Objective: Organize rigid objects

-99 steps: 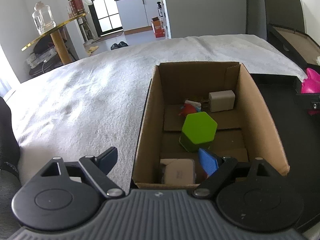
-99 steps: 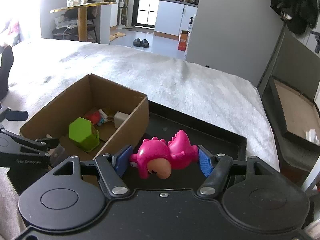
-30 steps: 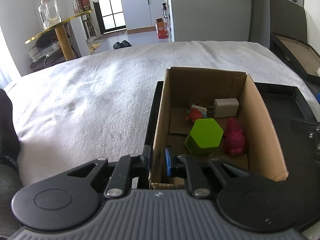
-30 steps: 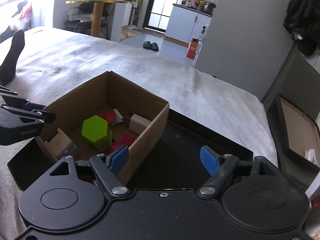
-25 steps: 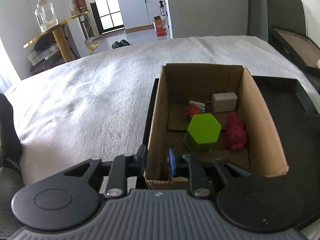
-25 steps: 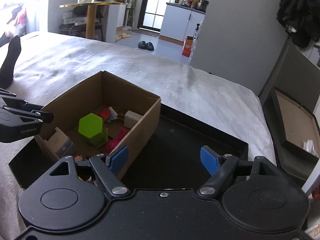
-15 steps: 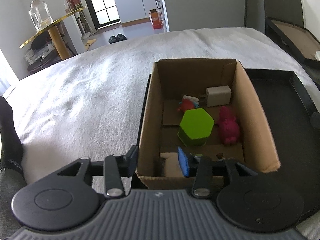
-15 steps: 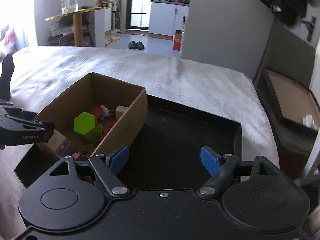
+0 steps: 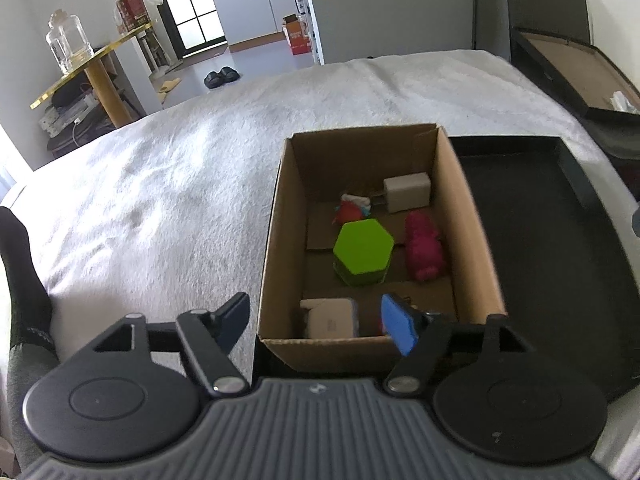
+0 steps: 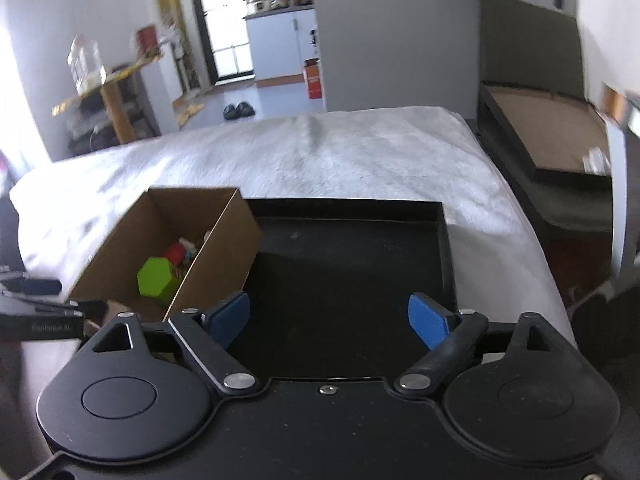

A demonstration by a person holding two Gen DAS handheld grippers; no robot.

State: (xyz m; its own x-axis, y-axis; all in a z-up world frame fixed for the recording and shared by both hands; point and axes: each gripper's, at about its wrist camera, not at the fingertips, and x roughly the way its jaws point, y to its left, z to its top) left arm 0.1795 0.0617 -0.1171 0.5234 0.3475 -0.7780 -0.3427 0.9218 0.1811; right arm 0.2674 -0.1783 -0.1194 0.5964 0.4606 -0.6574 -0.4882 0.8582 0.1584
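The left gripper is opened wide and holds nothing. Its 2 fingers stand on both sides of the near left corner of the cardboard box: one pad is outside the left wall, the other is over the inside. Straight ahead of it, inside the box, lie a green hexagonal block, a pink toy touching it on the right, a red toy and a white charger further away, and a white device just in front of the fingers.

The right gripper is also wide and empty, above the black tray. The box stands to its left in the tray.
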